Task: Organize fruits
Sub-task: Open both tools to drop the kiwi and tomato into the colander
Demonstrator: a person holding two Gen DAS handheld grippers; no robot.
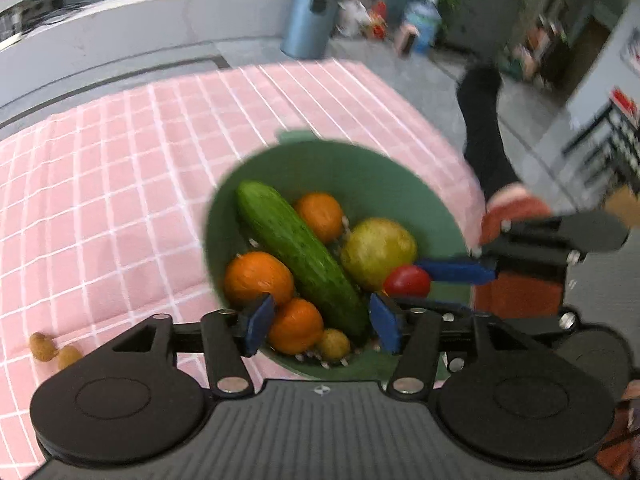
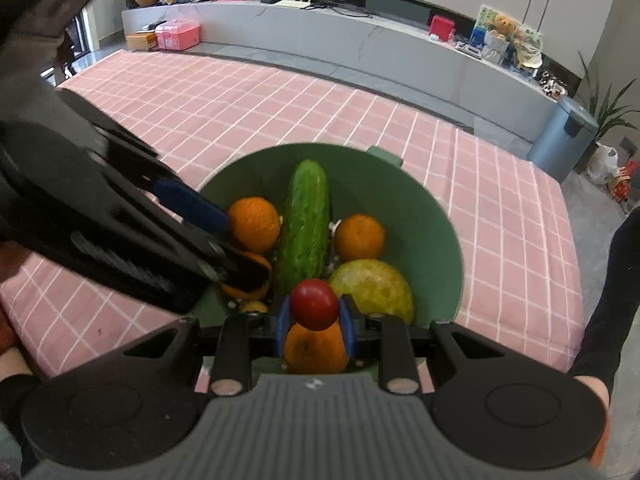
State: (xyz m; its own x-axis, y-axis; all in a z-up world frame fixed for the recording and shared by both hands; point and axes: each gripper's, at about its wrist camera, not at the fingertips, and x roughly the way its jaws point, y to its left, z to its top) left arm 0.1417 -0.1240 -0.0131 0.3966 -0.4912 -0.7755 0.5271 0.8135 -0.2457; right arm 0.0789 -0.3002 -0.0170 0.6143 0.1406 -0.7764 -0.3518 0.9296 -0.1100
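Holding a small red tomato (image 2: 314,304) between narrow blue pads, right tongs (image 2: 314,316) poised just above the near side of the green colander (image 2: 436,216), over an orange (image 2: 316,348) at the near rim. Best done by lowering until the tomato nearly touches the fruit beneath, then easing the pads apart slowly, aiming for the hollow between the yellow-green pear (image 2: 374,284) and the cucumber (image 2: 306,224) so it settles rather than rolls. Avoid releasing from height: round and smooth, likely to bounce off the orange and over the rim. Already inside, as seen from the left wrist: cucumber lying diagonally across the middle, three oranges (image 1: 258,278) around it, the pear to the right, a small yellowish fruit (image 1: 333,344) at the near edge. Left tongs (image 1: 322,324) wide and holding nothing, hovering low over the near rim of the colander beside the cucumber's end; better kept clear of the drop path. Beyond the colander, pink checked cloth on the tabletop (image 1: 120,184), with two small brown nut-like pieces (image 1: 52,350) lying well apart at the left, perhaps next to gather.
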